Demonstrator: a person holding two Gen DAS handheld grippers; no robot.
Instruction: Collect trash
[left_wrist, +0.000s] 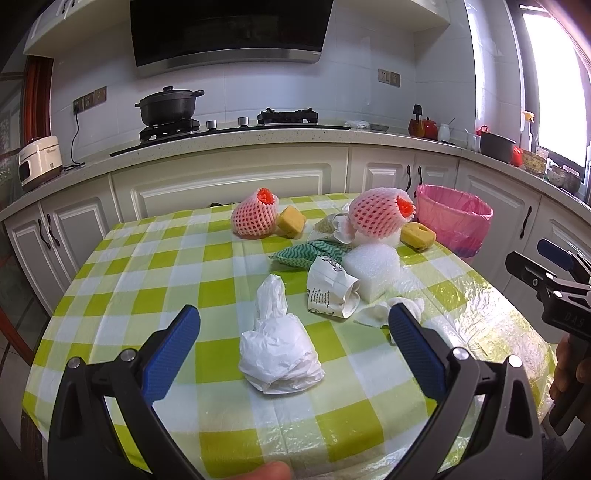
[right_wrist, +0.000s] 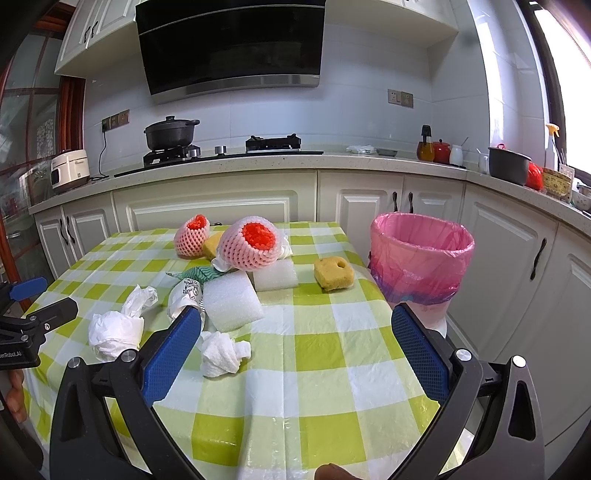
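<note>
Blue dimpled fingers (left_wrist: 173, 354) of the left gripper (left_wrist: 293, 321) spread wide above a crumpled white plastic bag (left_wrist: 279, 350); the right gripper (right_wrist: 295, 321) gapes equally, empty, beside a wadded white paper towel (right_wrist: 223, 354). On the glossy green-and-white checked tablecloth (right_wrist: 314, 369) lie two pink foam-net sleeves (left_wrist: 255, 218), two yellow porous sponges (right_wrist: 333, 274), two white foam blocks (right_wrist: 231, 304), one crushed printed paper cup (left_wrist: 330, 291). One pink-lined bin (right_wrist: 421, 254) stands at the table's far right edge.

Left gripper (left_wrist: 294, 319) and right gripper (right_wrist: 296, 320) both spread wide, empty, side by side; a fingertip, probably a thumb, shows beneath each.
</note>
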